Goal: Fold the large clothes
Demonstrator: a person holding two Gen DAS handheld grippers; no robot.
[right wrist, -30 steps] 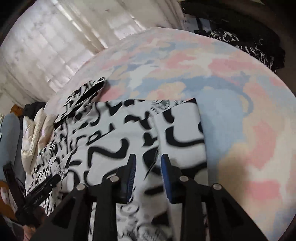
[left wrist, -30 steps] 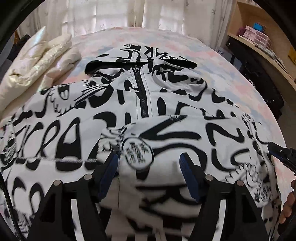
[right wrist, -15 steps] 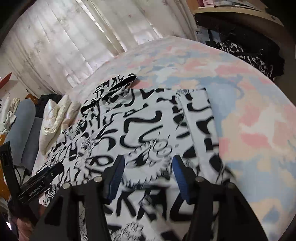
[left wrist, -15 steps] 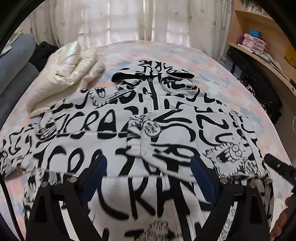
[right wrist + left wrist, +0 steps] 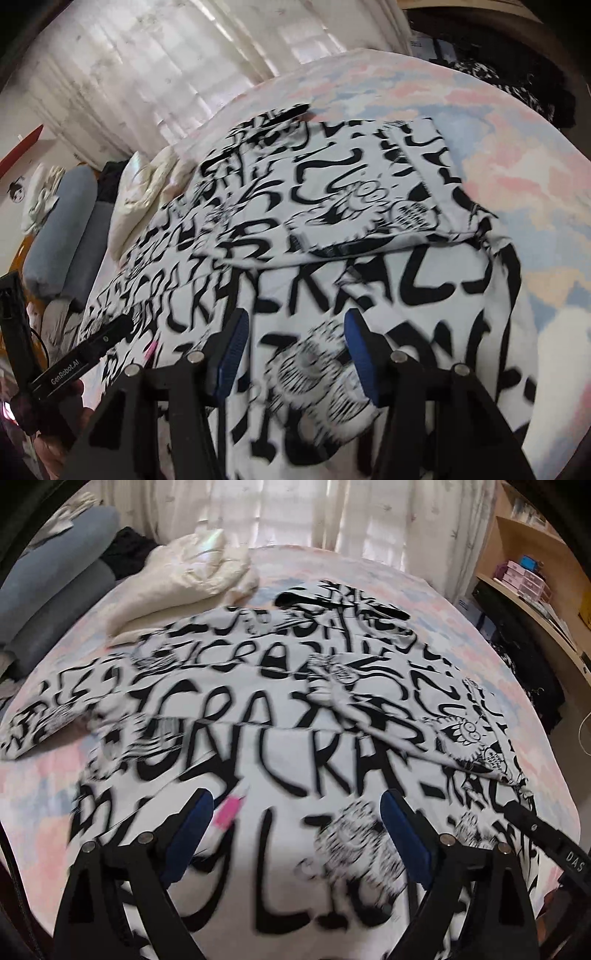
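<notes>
A large white jacket (image 5: 280,716) covered in black graffiti lettering lies spread on the bed, collar at the far end. One sleeve (image 5: 369,206) is folded across its front; the other sleeve (image 5: 48,720) lies stretched out to the left. A small pink tag (image 5: 231,810) shows near the hem. My left gripper (image 5: 295,823) hovers open over the lower part of the jacket, with nothing between its blue pads. My right gripper (image 5: 295,350) is also open above the hem area, holding nothing. Each gripper appears at the edge of the other's view.
The bed has a pastel pink and blue sheet (image 5: 480,635). A cream puffy garment (image 5: 184,576) lies beside the collar, with grey-blue pillows (image 5: 55,590) further left. A wooden shelf with boxes (image 5: 524,576) and dark clothing (image 5: 524,657) stand along the right side.
Both grippers have opened and let go of the folded sleeve, then drawn back toward the jacket's hem. The sleeve now lies flat across the jacket's front.
</notes>
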